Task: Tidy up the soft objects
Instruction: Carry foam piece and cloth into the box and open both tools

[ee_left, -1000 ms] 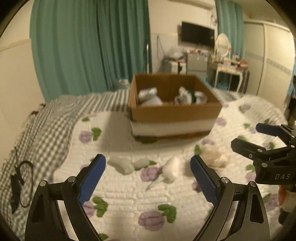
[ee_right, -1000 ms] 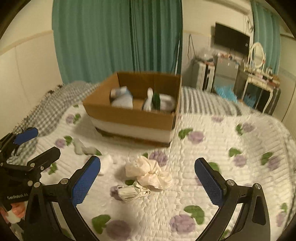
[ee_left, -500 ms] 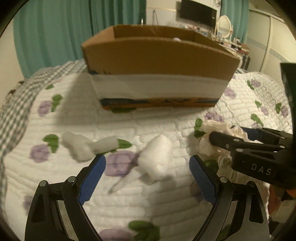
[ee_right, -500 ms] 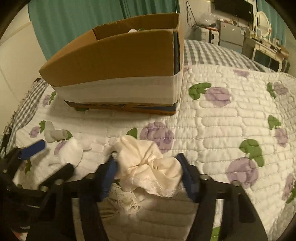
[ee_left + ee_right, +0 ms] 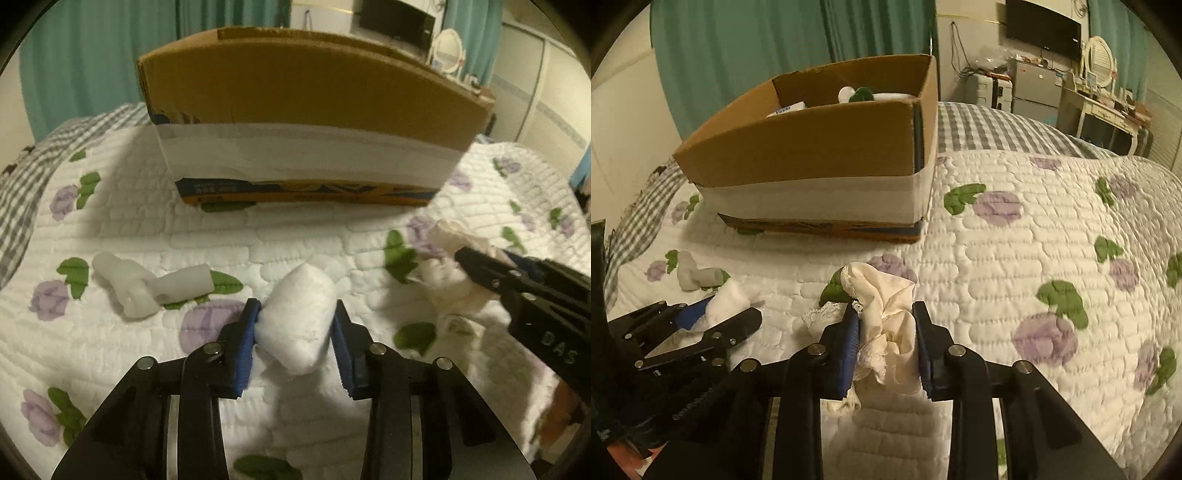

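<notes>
Teal curtains (image 5: 783, 55) fill the upper left. A wall television (image 5: 1043, 27), an oval vanity mirror (image 5: 1100, 61) and a white dressing table (image 5: 1108, 118) occupy the upper right.

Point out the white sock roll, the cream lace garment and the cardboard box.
white sock roll (image 5: 301, 314): left wrist view, middle of the bundle.
cream lace garment (image 5: 886, 317): right wrist view, bunched centre.
cardboard box (image 5: 812, 147): right wrist view, near brown wall.

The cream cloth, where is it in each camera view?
Left wrist: cream cloth at right edge, under the right gripper.
Right wrist: cream cloth bottom centre, pinched in that gripper.
Shared landmark: box, behind the cloth.
</notes>
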Tool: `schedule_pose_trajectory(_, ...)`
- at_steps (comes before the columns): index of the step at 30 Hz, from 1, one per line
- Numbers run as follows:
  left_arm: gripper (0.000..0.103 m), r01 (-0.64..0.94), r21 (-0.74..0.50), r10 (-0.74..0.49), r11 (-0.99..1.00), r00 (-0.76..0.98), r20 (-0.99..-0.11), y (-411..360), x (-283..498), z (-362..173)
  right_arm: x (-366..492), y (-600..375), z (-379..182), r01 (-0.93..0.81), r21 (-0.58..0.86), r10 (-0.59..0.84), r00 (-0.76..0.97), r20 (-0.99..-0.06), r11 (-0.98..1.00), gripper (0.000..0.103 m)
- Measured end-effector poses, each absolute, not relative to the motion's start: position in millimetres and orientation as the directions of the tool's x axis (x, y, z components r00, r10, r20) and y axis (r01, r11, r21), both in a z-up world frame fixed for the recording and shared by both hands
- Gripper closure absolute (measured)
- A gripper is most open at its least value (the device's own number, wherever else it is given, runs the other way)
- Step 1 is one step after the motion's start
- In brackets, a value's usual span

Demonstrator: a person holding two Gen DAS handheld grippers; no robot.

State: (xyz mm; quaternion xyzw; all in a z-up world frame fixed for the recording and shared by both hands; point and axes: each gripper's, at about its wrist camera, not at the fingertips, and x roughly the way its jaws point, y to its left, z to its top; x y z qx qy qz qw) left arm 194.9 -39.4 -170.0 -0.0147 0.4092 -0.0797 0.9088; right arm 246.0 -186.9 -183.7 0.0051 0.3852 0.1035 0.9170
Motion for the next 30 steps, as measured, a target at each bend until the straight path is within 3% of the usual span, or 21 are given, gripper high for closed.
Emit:
schedule_pose_trajectory(8,0.066,0.211,-0.081,-0.209,0.974,0.705,-0.678,-32.3,155.7,-126.4,213.4,-184.2,-160.5,-0.194,0.109,0.218,0.723,-0.655,0.975,0.076)
schedule_pose_trajectory(16,0.066,0.248,-0.036,-0.222,0.968,0.781,-0.584,-37.1,127.7,-60.3,177.0,-181.2,-100.8,-0.228,0.104,0.247,0.799,-0.548,0.968,0.077)
schedule_pose_trajectory(30,0.066,0.226,0.069,-0.170,0.972,0.873,-0.458,-34.3,162.5,18.9,203.8,-171.5,16.8,-0.307,0.065,0.309,0.873,-0.377,0.949,0.077)
